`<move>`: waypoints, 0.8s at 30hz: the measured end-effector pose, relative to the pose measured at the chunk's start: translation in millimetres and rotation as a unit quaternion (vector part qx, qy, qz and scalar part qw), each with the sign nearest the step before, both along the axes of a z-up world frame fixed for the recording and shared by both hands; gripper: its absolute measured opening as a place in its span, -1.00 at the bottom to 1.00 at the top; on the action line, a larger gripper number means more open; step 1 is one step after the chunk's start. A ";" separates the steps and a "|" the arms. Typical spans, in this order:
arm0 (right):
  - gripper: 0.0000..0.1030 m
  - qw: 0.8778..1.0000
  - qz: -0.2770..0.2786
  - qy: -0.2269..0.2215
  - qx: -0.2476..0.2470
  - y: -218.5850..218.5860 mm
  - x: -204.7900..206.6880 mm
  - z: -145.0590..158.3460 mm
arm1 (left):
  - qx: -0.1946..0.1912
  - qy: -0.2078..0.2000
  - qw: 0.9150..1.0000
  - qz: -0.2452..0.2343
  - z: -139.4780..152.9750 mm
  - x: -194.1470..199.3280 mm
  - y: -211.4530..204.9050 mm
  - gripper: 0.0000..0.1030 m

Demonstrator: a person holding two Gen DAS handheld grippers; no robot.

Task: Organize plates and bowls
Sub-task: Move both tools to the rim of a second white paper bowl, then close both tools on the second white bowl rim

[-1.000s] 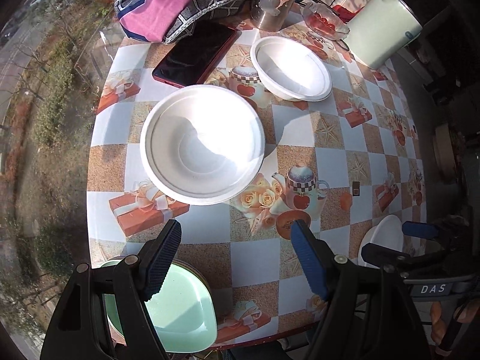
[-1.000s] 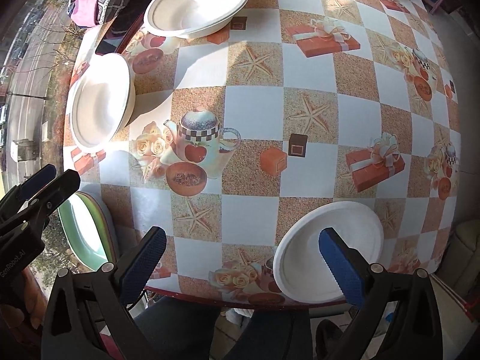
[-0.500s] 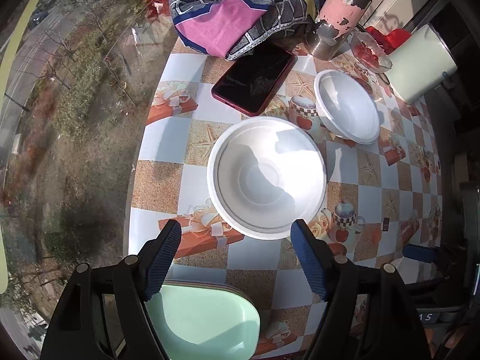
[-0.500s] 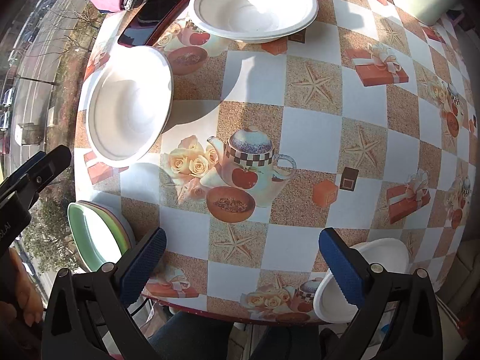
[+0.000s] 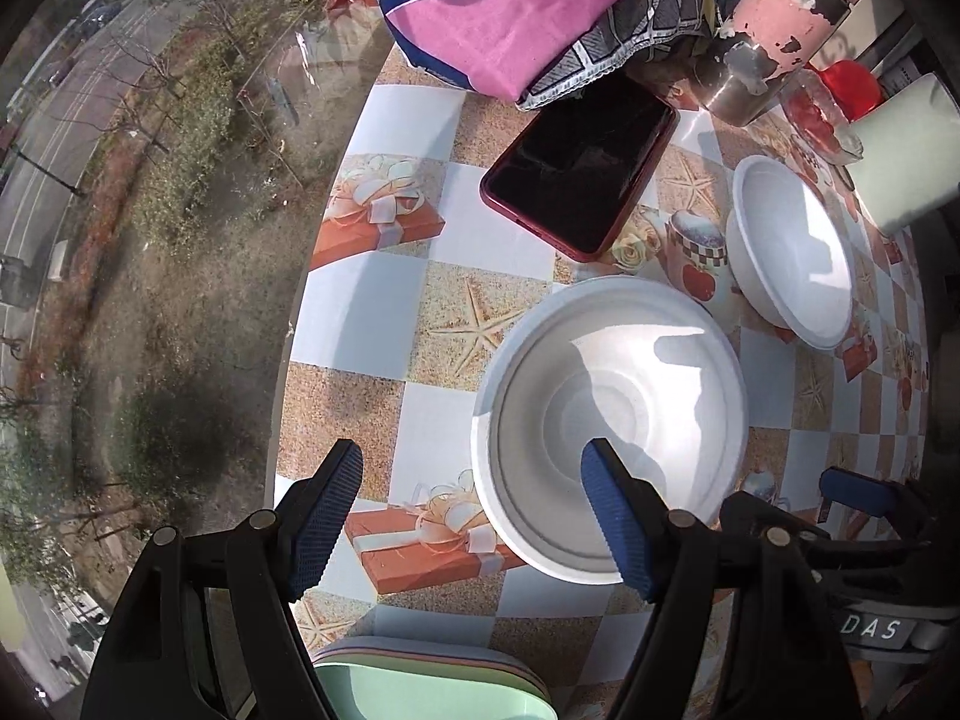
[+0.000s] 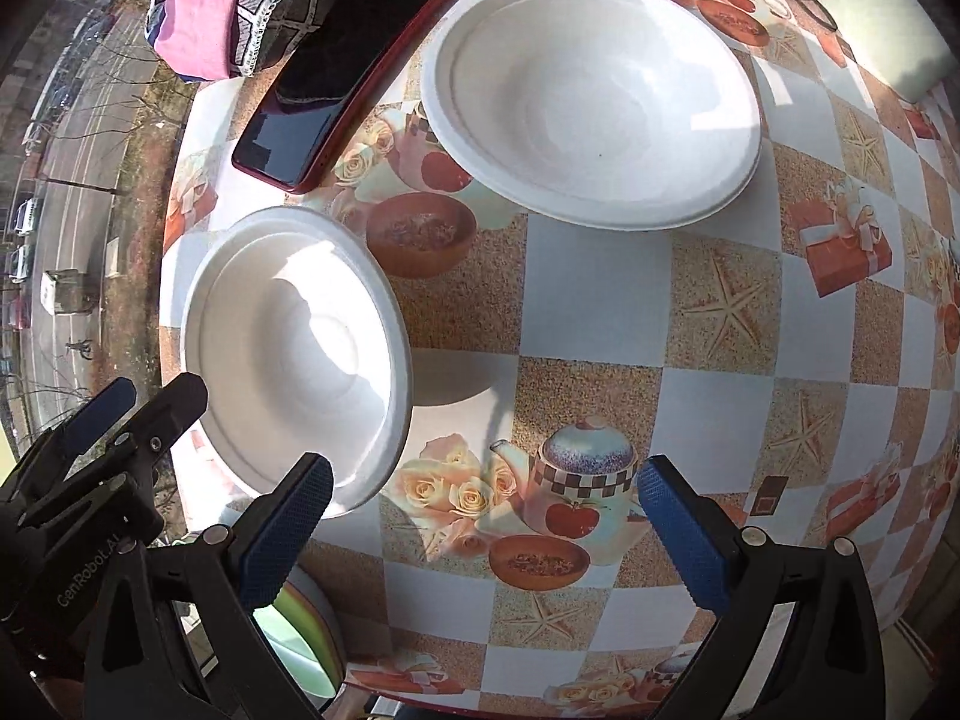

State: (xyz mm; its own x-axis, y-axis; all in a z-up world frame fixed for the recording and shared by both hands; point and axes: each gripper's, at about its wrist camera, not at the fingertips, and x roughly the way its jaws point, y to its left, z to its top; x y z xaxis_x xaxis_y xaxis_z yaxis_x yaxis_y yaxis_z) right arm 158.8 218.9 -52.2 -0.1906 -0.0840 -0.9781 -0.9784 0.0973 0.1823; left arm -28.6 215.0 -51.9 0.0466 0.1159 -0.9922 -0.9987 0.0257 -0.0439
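Straddling the near white bowl's [image 5: 612, 426] rim, seemingly untouched, the left claw [image 5: 474, 516] gapes.

Both your grippers point down over the worktop, empty.
Your left gripper [image 5: 471, 519] stands with jaws apart near the worktop's left edge; your right gripper [image 6: 483, 531] gapes wide beside it.

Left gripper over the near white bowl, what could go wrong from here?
1. The left gripper is open with one finger over the near bowl and the other outside its rim; the bowl looks light and could tip or skid on closing.
2. The bowl sits near the table edge, so a push outward could send it off.
3. The phone lies close behind; a slide could bump it.
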 end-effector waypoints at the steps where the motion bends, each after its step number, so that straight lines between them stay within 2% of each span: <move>1: 0.99 1.000 0.000 0.002 0.000 3.8 -2.0 -2.5 | -0.002 0.005 1.000 0.000 -4.0 0.3 1.4 0.52; 8: 0.97 1.000 -0.002 0.012 -0.004 17.3 -11.5 -21.5 | -0.022 0.021 1.000 0.007 -28.9 -7.0 7.8 0.52; 10: 0.66 1.000 0.002 0.015 -0.005 19.9 -15.9 -25.1 | -0.031 0.017 0.999 0.008 -35.1 -8.5 8.9 0.52; 11: 0.58 1.000 0.003 0.017 -0.008 20.7 -17.6 -27.1 | -0.036 0.013 0.999 0.007 -37.5 -11.7 9.6 0.46; 12: 0.37 1.000 0.005 0.019 -0.011 19.4 -18.9 -30.0 | -0.040 0.011 0.999 0.006 -39.7 -11.6 9.8 0.38; 13: 0.04 1.000 0.006 0.021 -0.013 17.7 -23.8 -33.5 | -0.045 0.009 0.999 0.003 -42.2 -12.1 10.0 0.21; 14: -0.09 1.000 0.008 0.023 -0.016 17.6 -25.3 -35.8 | -0.052 0.008 0.999 0.002 -45.2 -11.8 9.9 0.06; 16: -0.23 1.000 0.006 0.027 -0.015 17.1 -28.4 -37.7 | -0.060 -0.006 0.998 0.004 -49.8 -10.2 7.3 -0.06; 18: -0.43 0.999 0.013 0.048 -0.014 14.7 -32.5 -38.9 | -0.055 -0.003 0.998 -0.003 -48.7 -7.1 5.8 -0.17; 19: -0.44 0.998 0.017 0.054 -0.015 13.1 -34.5 -38.8 | -0.055 -0.008 0.998 -0.009 -48.4 -3.7 5.1 -0.39; 20: -0.47 0.998 0.020 0.056 -0.015 11.0 -34.8 -39.2 | -0.059 -0.011 0.998 -0.015 -48.2 0.1 1.1 -0.48; 21: -0.60 0.998 0.022 0.056 -0.016 4.6 -37.6 -41.0 | -0.058 -0.007 0.998 -0.021 -47.5 4.5 -0.4 -0.48; 24: -0.62 0.998 0.018 0.054 -0.024 -9.1 -30.0 -42.4 | -0.059 0.002 0.997 -0.045 -45.2 21.0 -8.5 -0.47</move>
